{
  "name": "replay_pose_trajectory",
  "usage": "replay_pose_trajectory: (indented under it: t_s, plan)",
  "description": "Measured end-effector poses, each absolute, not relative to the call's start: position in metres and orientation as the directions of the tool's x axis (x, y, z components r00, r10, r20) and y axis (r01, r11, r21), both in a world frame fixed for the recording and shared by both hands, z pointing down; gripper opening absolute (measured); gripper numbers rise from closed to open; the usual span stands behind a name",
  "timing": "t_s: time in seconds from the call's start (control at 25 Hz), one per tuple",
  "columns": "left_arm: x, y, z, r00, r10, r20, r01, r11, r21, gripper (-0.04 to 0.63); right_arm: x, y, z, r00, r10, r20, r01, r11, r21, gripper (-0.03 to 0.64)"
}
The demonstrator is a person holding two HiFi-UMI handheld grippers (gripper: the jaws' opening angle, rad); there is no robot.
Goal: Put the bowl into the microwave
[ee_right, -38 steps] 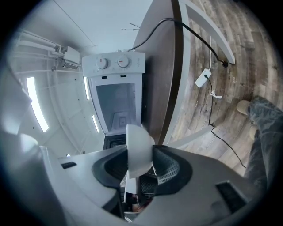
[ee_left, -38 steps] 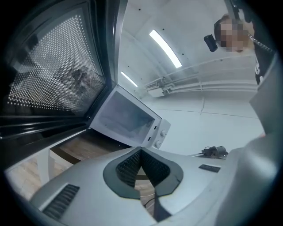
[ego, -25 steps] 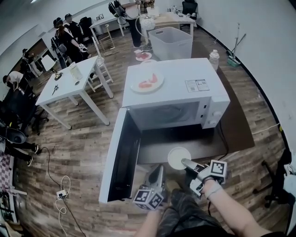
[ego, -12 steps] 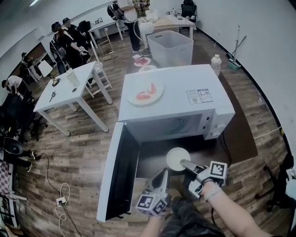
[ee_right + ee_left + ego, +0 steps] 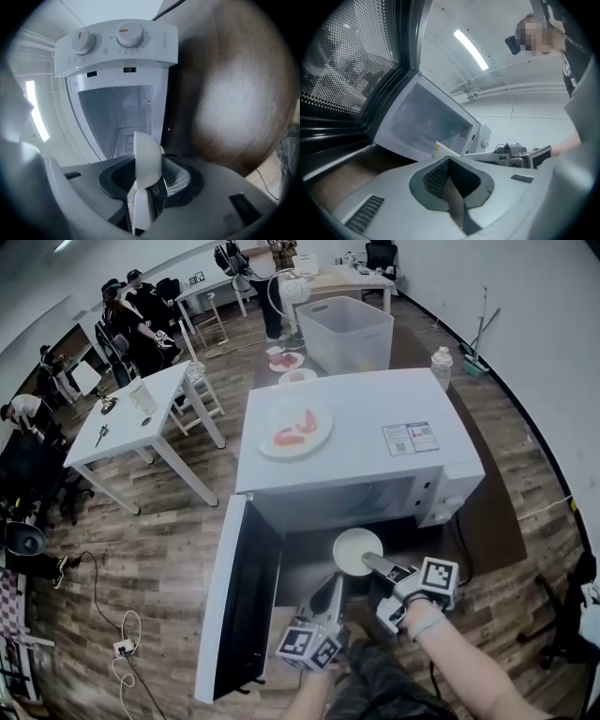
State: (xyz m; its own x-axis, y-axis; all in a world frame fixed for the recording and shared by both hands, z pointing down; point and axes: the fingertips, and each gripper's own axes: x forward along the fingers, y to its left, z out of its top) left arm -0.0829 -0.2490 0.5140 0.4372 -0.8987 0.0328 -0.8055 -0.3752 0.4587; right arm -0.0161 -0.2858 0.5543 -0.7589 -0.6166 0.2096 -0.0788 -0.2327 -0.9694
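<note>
The white microwave (image 5: 375,409) stands low on a dark mat, its door (image 5: 225,601) swung wide to the left. My right gripper (image 5: 377,568) is shut on the rim of a white bowl (image 5: 357,550), held just in front of the open cavity. In the right gripper view the bowl (image 5: 146,157) stands edge-on between the pads, with the cavity (image 5: 124,117) straight ahead under the two knobs. My left gripper (image 5: 334,591) sits lower and to the left, beside the door, shut and empty. The left gripper view looks up at the microwave (image 5: 426,122) and the door mesh (image 5: 347,61).
A plate with red food (image 5: 295,427) lies on top of the microwave. Behind it stand a clear plastic bin (image 5: 349,332) and a bottle (image 5: 442,362). A white table (image 5: 141,413) is at the left, people stand at the back, and cables (image 5: 122,643) trail on the wooden floor.
The bowl and my right gripper have edged up toward the microwave's opening. The left gripper has followed slightly forward, and the head view has come closer to the microwave.
</note>
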Motion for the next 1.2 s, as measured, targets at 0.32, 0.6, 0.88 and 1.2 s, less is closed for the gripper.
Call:
replay_pose_trajectory:
  t_s: [0.32, 0.6, 0.88, 1.2]
  plan:
    - [-0.081, -0.269, 0.512, 0.451, -0.892, 0.029, -0.797, -0.387, 0.463, 0.012, -0.026, -0.31, 0.548, -0.745, -0.634, 0.208, -0.089, -0.215, -0.973, 0.15]
    - [-0.084, -0.291, 0.515, 0.449, -0.892, 0.061, -0.794, -0.367, 0.485, 0.012, -0.032, -0.333, 0.549, -0.723, -0.657, 0.215, -0.087, -0.222, -0.971, 0.15]
    - [-0.085, -0.306, 0.513, 0.444, -0.893, 0.071, -0.797, -0.357, 0.487, 0.012, -0.035, -0.347, 0.548, -0.697, -0.682, 0.221, -0.091, -0.221, -0.971, 0.15]
    - [-0.085, -0.311, 0.508, 0.444, -0.895, 0.051, -0.787, -0.361, 0.5, 0.012, -0.037, -0.353, 0.539, -0.68, -0.699, 0.222, -0.124, -0.188, -0.974, 0.15]
